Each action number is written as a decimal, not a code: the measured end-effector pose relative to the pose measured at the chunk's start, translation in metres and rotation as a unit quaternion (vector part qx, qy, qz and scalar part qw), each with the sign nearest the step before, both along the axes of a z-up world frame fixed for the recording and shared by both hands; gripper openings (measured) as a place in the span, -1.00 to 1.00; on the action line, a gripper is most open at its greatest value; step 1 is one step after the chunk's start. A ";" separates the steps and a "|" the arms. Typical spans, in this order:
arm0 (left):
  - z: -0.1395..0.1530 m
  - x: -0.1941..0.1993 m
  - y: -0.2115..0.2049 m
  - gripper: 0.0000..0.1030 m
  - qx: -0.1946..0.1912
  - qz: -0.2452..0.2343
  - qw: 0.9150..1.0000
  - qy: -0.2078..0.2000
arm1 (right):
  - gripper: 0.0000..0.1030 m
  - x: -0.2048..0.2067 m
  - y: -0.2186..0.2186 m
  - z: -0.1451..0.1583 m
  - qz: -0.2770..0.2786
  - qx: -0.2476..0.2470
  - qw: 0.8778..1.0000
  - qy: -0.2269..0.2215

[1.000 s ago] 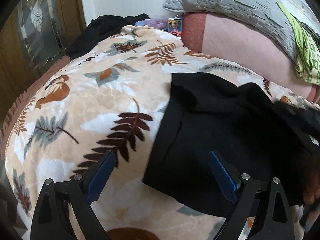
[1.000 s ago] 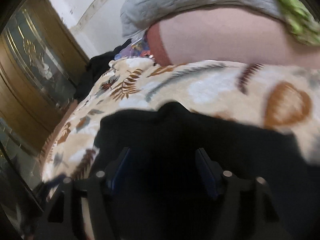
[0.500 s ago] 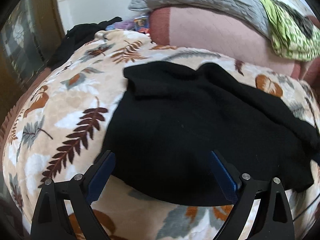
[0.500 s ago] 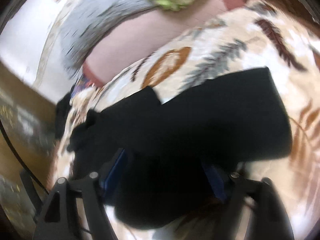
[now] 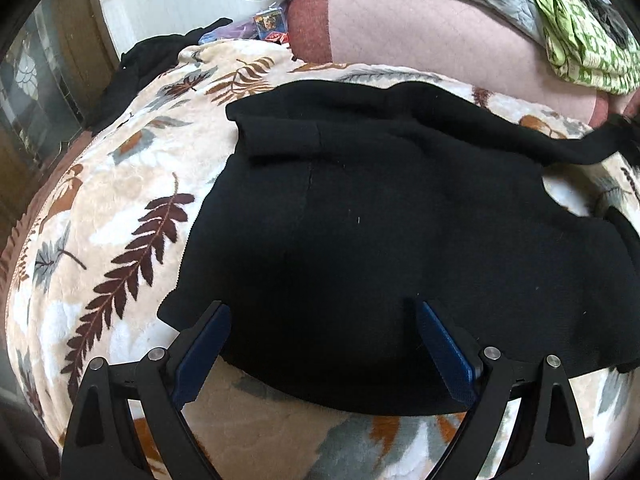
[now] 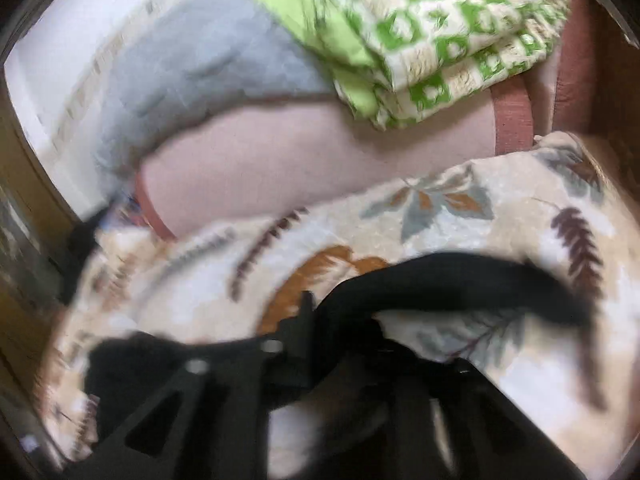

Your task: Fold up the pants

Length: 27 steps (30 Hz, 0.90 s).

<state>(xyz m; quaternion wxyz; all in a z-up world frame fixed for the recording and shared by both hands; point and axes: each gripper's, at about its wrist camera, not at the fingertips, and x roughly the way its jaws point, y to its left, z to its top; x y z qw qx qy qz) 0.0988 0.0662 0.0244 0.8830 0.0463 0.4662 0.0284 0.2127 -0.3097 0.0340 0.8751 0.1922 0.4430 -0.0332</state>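
left wrist view: the left gripper (image 5: pixel 322 332) hangs over the near edge of the pants (image 5: pixel 392 232), jaws wide with nothing between them. the pants lie spread on the blanket (image 5: pixel 120 200), one strip stretched off toward the far right edge. a pillow (image 5: pixel 420 24) sits behind.

right wrist view: blurred. the right gripper (image 6: pixel 340 332) has its jaws drawn close on a band of the pants (image 6: pixel 460 284), which arcs up clear of the blanket (image 6: pixel 520 380).

risk, as i judge it: only the right grips, so pulling that strip across could drag the whole pile or bunch it, since the left pins nothing. a thin pinch could also slip out.
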 end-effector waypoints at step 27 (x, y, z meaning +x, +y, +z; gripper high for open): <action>-0.001 -0.002 0.101 0.84 -0.099 0.096 0.990 0.035 | -0.87 -0.193 -0.036 0.005 -0.065 -0.044 0.997 -0.011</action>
